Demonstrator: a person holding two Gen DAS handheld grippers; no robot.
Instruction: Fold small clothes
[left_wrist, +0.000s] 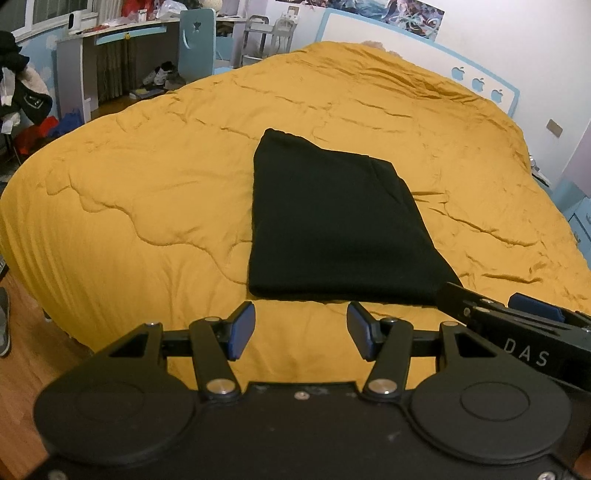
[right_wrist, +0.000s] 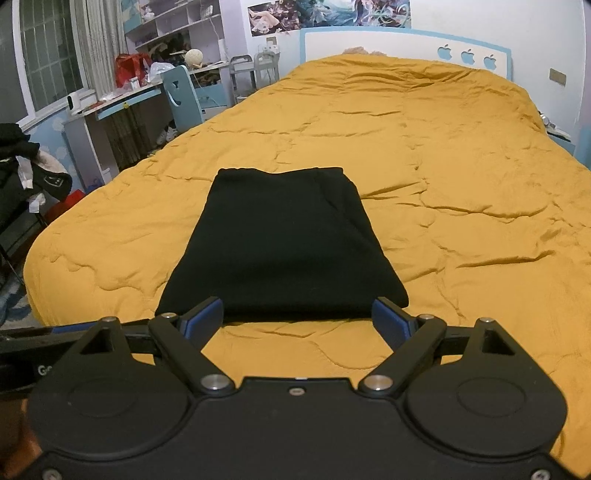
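A black garment (left_wrist: 332, 221) lies folded into a flat rectangle on the yellow quilt (left_wrist: 147, 184); it also shows in the right wrist view (right_wrist: 284, 243). My left gripper (left_wrist: 301, 325) is open and empty, just short of the garment's near edge. My right gripper (right_wrist: 297, 317) is open and empty, its fingertips at the garment's near edge, not gripping it. The right gripper's body shows in the left wrist view (left_wrist: 517, 325) at the garment's near right corner.
The quilt (right_wrist: 461, 184) covers a large bed with a white and blue headboard (right_wrist: 406, 44) at the far end. A desk (right_wrist: 110, 110), a blue chair (right_wrist: 181, 96) and piled clothes (right_wrist: 29, 166) stand left of the bed. Wood floor (left_wrist: 22, 350) lies at the left.
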